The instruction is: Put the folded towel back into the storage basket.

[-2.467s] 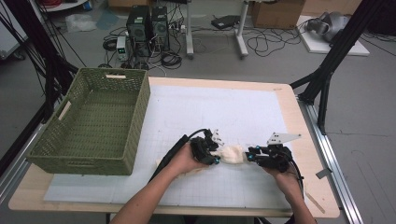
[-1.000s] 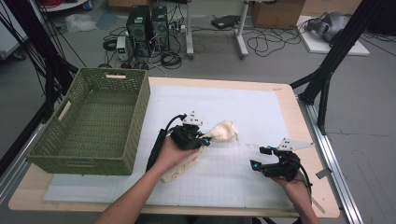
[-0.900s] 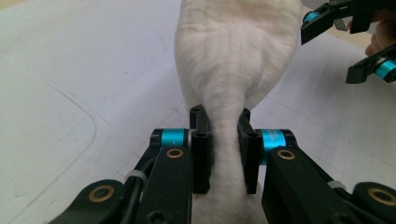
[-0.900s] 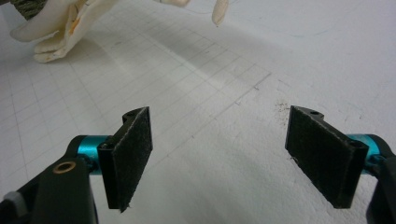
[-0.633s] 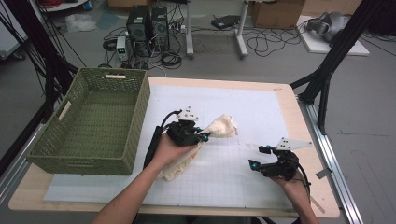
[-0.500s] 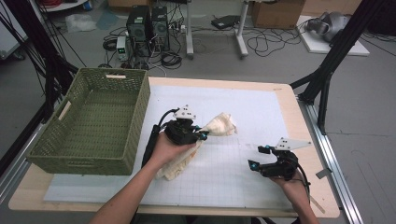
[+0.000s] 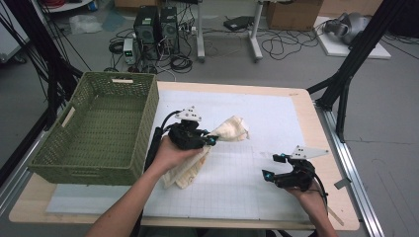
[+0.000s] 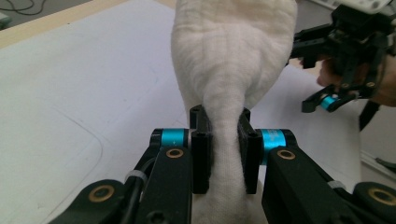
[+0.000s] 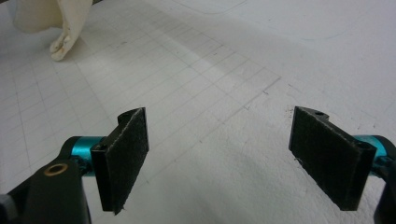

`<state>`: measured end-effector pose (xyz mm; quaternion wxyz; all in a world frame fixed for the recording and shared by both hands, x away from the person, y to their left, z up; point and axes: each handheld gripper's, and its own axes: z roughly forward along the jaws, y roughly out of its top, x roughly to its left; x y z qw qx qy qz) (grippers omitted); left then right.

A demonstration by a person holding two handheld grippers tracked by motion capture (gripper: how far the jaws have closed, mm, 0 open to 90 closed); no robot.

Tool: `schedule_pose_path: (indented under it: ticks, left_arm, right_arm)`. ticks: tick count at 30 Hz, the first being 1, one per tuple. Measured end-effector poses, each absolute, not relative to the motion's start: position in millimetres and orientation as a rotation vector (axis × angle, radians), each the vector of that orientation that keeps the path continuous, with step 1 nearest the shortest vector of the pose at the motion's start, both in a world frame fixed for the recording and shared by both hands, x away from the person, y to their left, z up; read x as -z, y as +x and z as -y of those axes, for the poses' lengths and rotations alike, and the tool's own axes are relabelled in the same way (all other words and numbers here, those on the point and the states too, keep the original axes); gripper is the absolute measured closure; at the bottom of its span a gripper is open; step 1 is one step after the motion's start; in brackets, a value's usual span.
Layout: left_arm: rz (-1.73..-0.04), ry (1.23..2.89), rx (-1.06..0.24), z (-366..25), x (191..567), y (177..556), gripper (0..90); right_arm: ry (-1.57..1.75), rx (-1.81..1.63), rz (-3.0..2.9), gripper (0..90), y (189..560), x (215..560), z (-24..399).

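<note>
The left gripper (image 8: 219, 154) is pinching a cream cloth (image 8: 233, 60) between its fingers, while the right gripper (image 9: 229, 163) is hovering with fingers wide apart and empty.

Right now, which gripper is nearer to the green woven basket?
The left. The left gripper, shut on the cream cloth, is just beside the green woven basket near its right wall. The right gripper is open, far across the mat.
</note>
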<state>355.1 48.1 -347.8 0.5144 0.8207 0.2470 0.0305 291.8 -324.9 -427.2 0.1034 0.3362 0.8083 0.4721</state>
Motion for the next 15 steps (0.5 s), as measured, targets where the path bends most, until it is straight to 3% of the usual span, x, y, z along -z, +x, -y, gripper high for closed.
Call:
schedule_pose_path:
  ticks: [15]
  left_arm:
    - [-0.584, 1.949, -0.003, -71, 334, 356, 79.6]
  right_arm:
    - [0.980, -1.397, -2.388, 18.8, 293, 427, 323]
